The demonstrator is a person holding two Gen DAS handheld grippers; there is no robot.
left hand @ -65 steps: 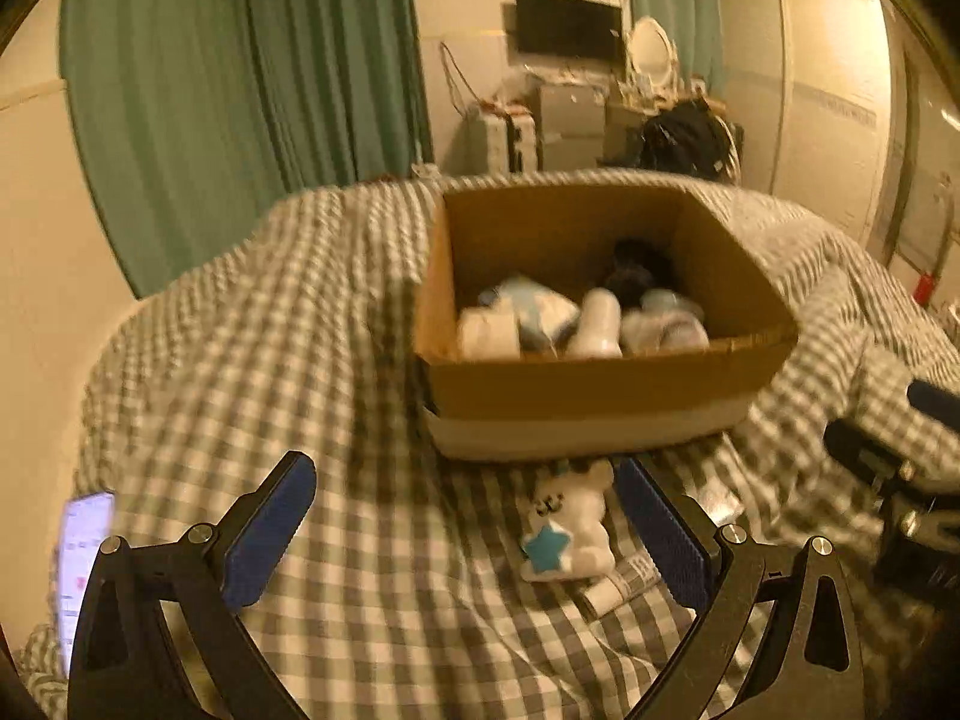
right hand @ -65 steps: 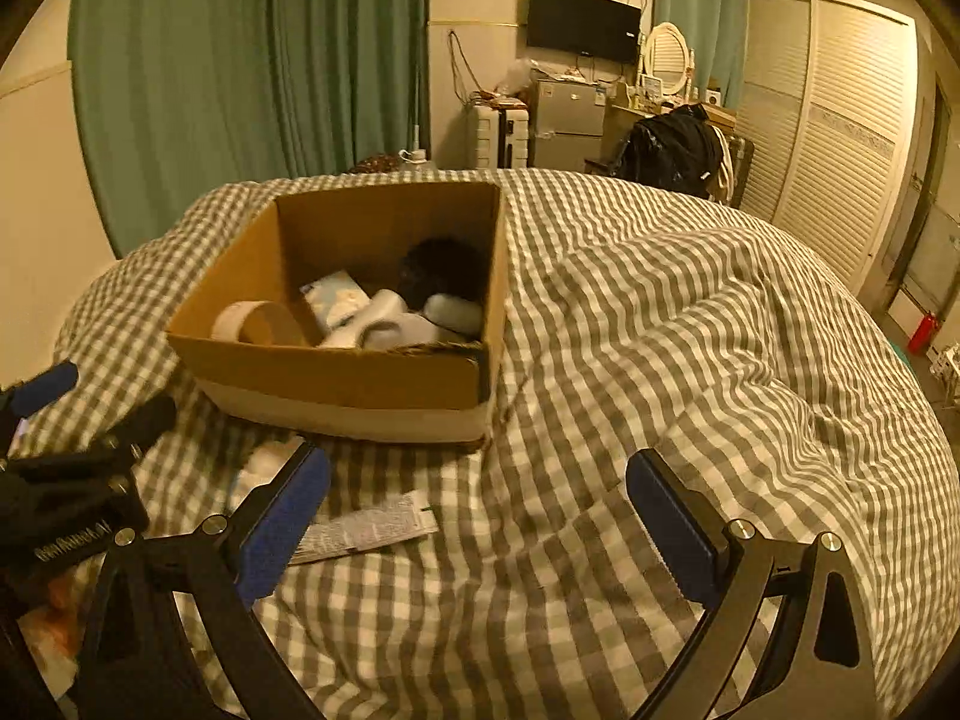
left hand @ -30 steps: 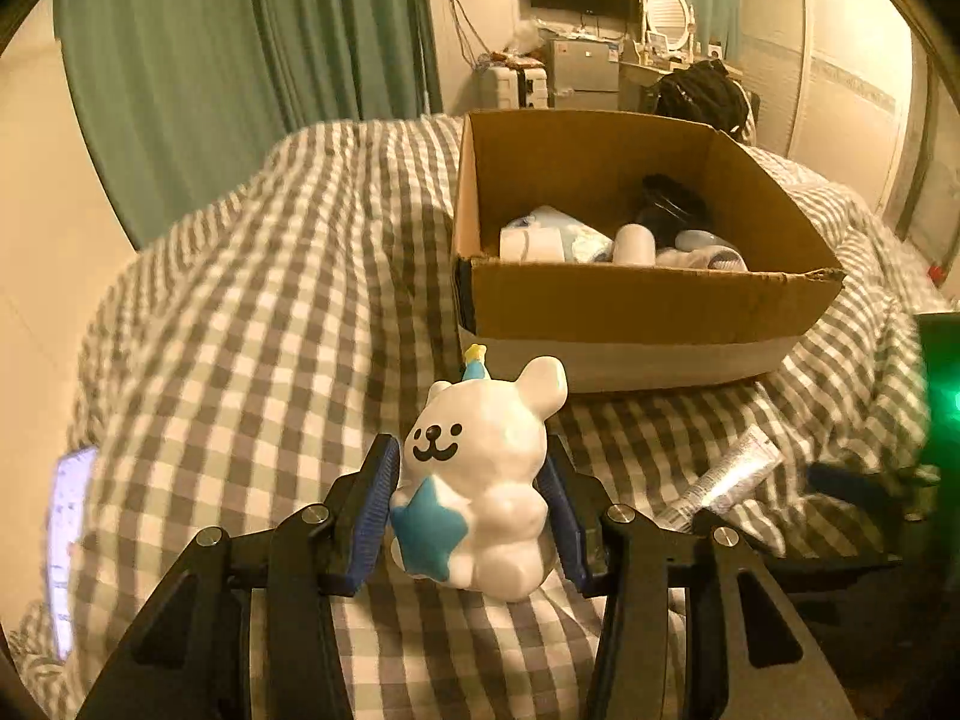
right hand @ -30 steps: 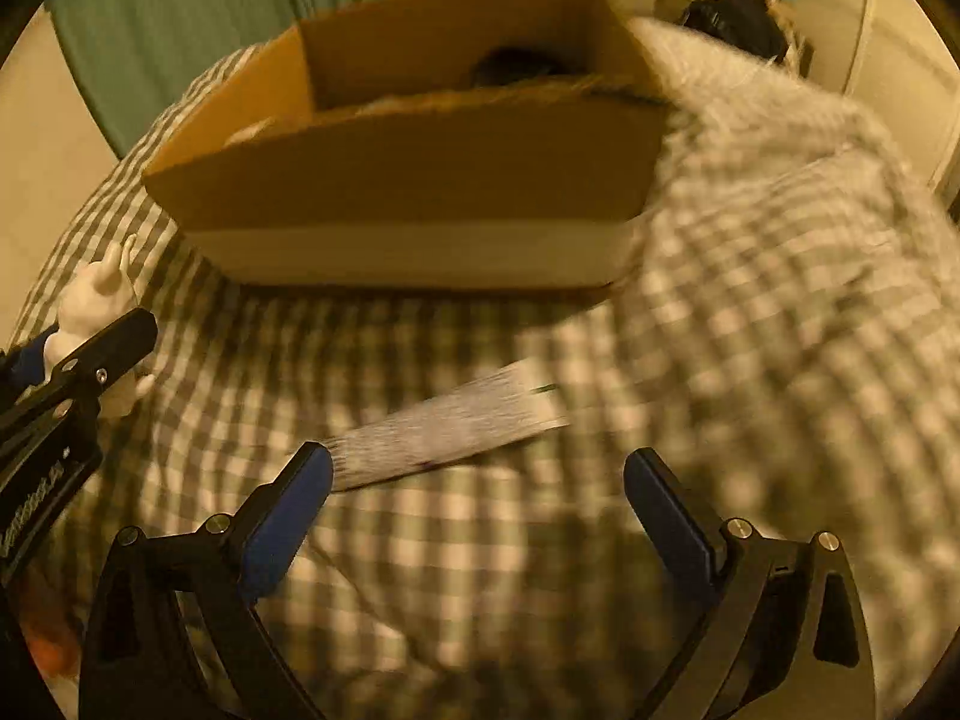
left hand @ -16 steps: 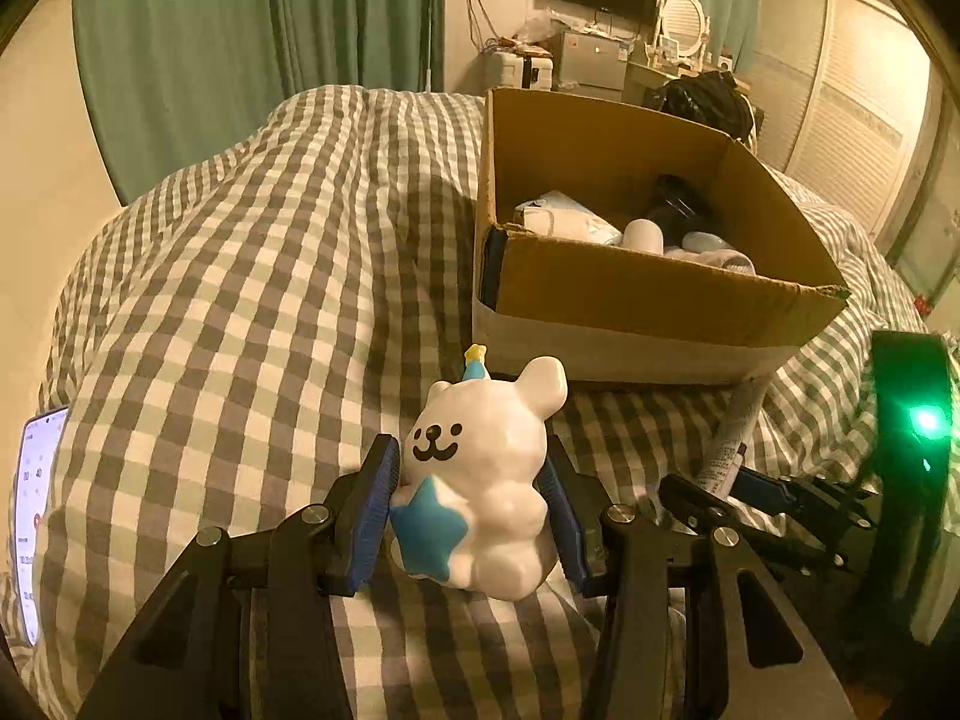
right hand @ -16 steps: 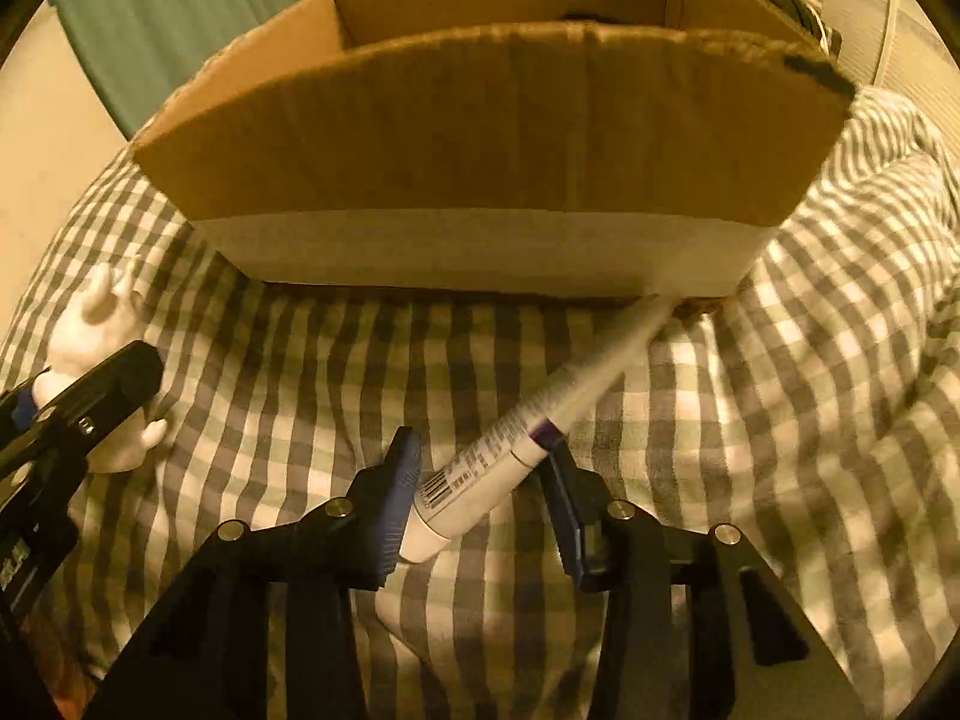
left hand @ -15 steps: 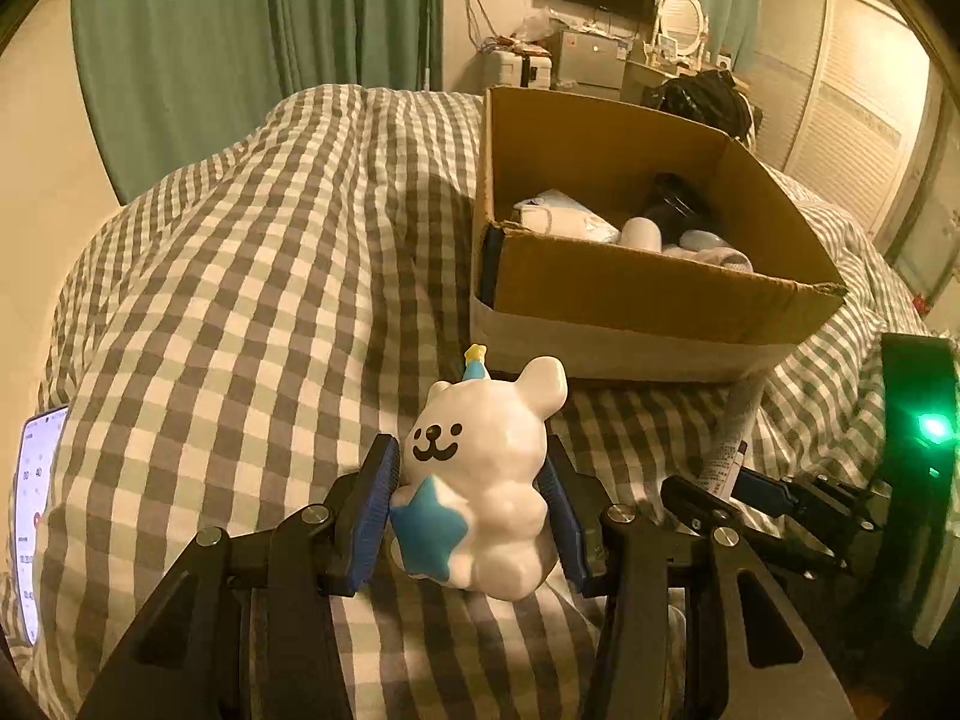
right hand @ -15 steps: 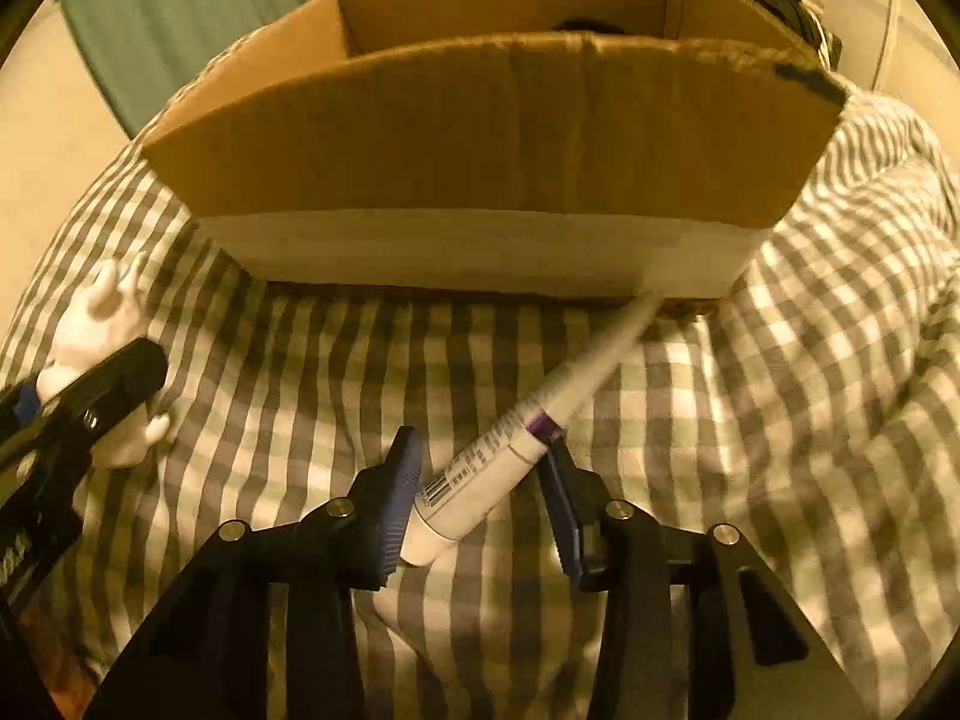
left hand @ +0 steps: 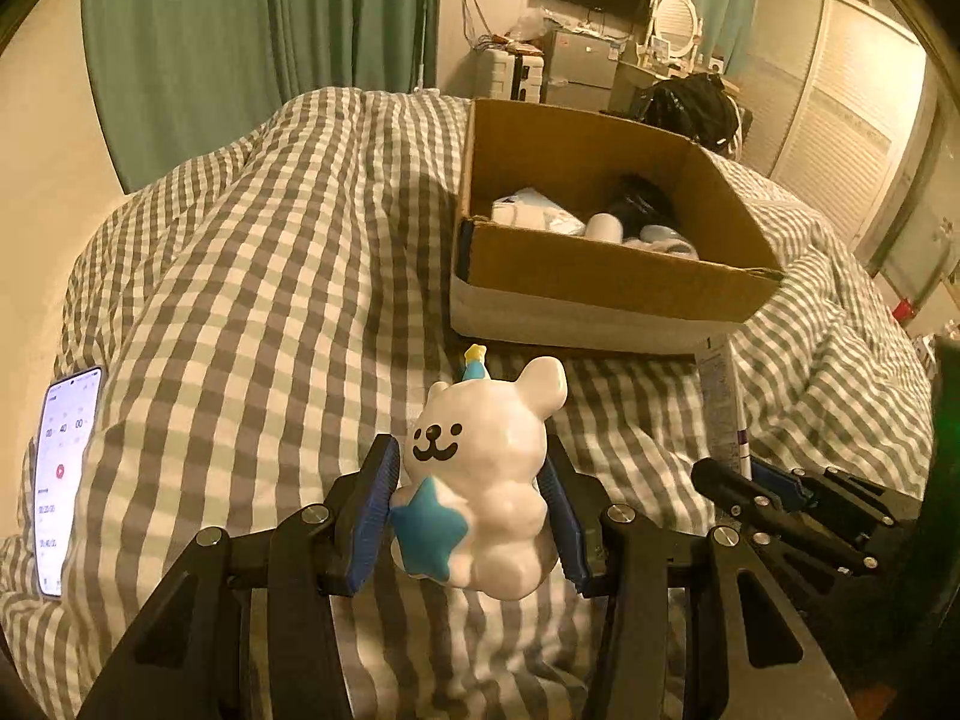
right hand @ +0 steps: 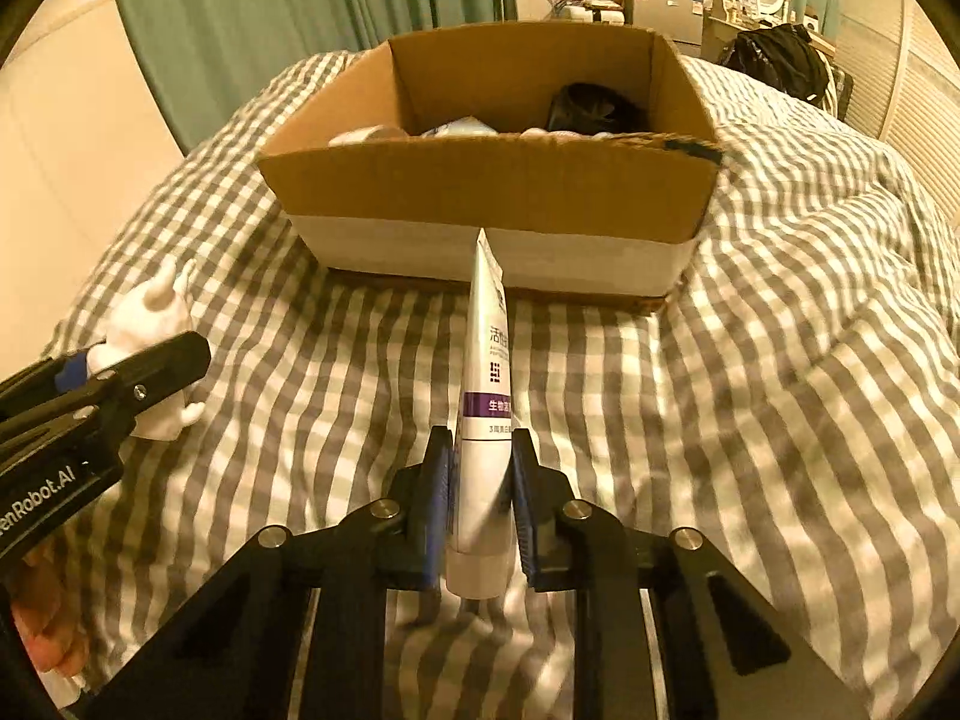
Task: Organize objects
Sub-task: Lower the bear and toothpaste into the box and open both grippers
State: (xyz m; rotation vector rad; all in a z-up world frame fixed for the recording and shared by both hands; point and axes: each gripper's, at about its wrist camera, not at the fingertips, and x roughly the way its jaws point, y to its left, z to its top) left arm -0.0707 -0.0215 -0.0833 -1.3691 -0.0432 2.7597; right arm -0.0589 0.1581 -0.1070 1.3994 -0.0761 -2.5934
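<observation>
I've got the left gripper (left hand: 471,516) clamped on the bear figurine (left hand: 480,480), right gripper (right hand: 480,504) pinching the tube (right hand: 487,420). Tube's long axis points straight up-frame at the cardboard box (right hand: 492,192), upper centre.

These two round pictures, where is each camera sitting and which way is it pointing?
Left wrist view: sits on the left gripper, looking forward along its fingers at the white ceramic bear figurine it clamps; the right gripper shows at the right edge.
Right wrist view: sits on the right gripper, looking at its white squeeze tube.
Shared: the open brown cardboard box on the grey-checked bedspread.
</observation>
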